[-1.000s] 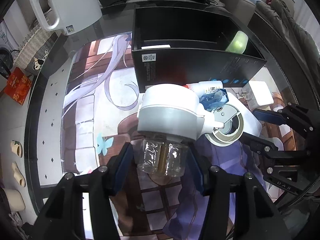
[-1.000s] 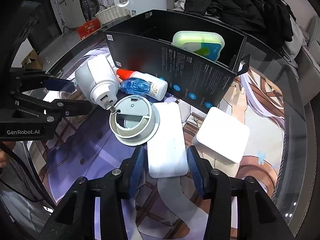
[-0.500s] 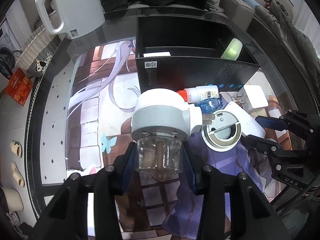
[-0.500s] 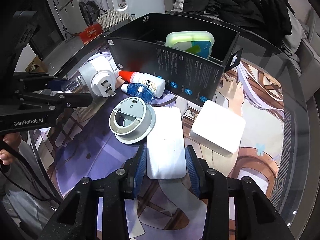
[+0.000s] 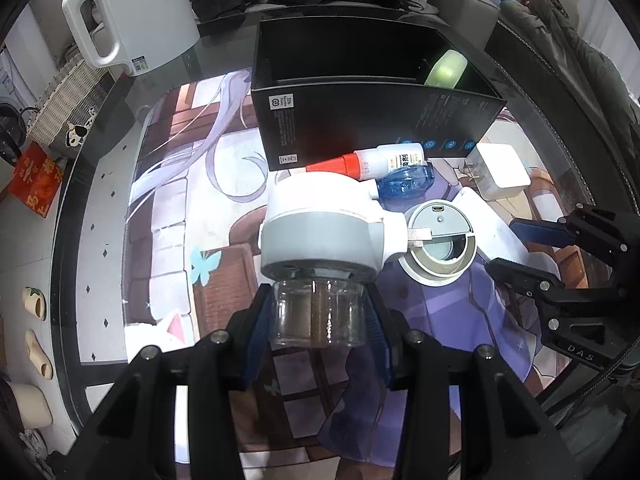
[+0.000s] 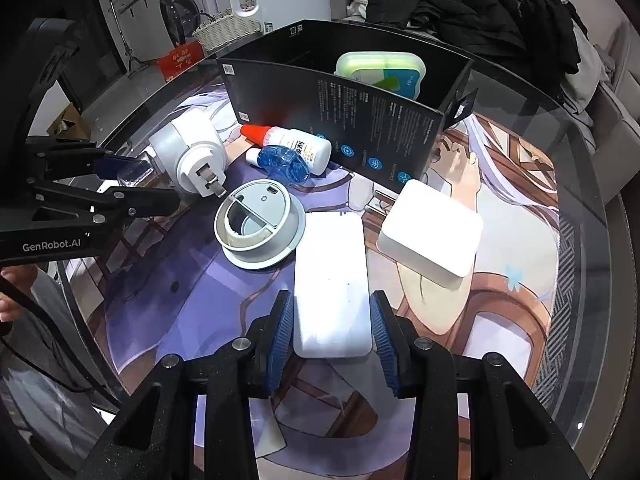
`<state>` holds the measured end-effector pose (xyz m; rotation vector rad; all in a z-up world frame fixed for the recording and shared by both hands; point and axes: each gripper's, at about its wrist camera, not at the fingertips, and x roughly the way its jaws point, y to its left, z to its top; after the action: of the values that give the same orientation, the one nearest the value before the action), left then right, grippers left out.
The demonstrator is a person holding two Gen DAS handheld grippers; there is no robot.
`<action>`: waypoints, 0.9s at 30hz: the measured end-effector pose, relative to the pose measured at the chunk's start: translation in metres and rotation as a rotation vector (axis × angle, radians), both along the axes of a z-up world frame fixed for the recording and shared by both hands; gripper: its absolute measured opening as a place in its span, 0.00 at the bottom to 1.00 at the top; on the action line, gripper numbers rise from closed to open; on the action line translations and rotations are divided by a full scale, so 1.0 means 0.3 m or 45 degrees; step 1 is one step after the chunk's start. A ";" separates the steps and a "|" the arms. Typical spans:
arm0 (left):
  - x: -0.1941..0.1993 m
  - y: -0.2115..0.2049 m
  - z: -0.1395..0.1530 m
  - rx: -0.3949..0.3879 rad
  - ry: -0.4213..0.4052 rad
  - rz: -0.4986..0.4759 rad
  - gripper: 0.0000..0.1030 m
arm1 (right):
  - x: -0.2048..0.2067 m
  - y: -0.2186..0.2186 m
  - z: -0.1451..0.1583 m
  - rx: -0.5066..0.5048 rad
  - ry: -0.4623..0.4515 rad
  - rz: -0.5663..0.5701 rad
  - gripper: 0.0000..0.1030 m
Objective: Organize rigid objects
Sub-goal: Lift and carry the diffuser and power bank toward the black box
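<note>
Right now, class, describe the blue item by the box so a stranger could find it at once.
Start at the tall black open cardboard box. Against its near wall lies a white red-capped plastic bottle; the small translucent blue plastic dispenser rests against that bottle. It is the only see-through blue thing among white neighbours.

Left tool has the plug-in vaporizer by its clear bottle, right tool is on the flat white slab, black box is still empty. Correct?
One error: the black box is not empty. The right wrist view shows a green-lidded case standing inside it. The rest holds: the left tool grips the vaporizer by its clear bottle, and the right tool is on the flat white slab.
</note>
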<state>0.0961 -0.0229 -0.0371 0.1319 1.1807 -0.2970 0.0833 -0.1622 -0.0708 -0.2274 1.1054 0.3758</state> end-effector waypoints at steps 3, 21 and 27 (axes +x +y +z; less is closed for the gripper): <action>0.003 -0.005 0.000 -0.004 0.000 -0.003 0.43 | -0.002 0.007 -0.013 -0.012 -0.003 -0.002 0.39; 0.017 0.005 -0.010 -0.027 0.040 0.021 0.41 | 0.027 0.014 -0.007 -0.010 -0.004 -0.021 0.38; 0.005 0.006 0.020 -0.022 -0.005 0.015 0.41 | 0.021 -0.003 0.011 0.034 -0.004 -0.043 0.38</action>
<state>0.0978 -0.0210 -0.0311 0.1102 1.1740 -0.2962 0.0896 -0.1630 -0.0677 -0.1853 1.0993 0.3598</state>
